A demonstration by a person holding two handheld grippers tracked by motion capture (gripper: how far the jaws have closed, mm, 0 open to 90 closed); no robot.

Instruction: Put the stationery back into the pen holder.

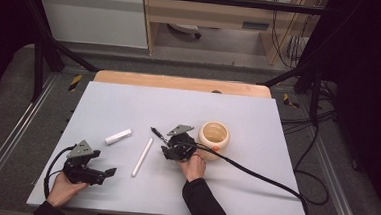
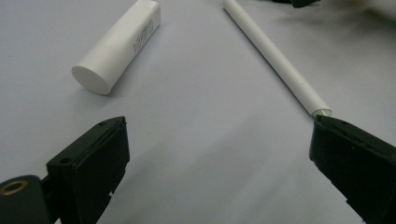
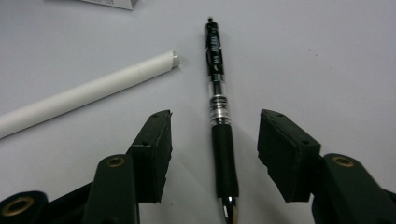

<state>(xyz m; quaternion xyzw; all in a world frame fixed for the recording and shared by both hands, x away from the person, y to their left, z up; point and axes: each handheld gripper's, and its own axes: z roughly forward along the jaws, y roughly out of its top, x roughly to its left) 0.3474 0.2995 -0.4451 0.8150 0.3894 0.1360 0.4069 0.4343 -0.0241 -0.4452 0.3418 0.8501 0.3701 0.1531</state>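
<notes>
On the grey table, the right gripper is held over a black pen beside a cream pot, while the left gripper is rested near a white pen and white tube.

Your table has a pale grey top, with a strip of bare wood along its far edge. On it you have a black pen, a long white pen, a short white tube and a round cream pot, all lying apart
</notes>
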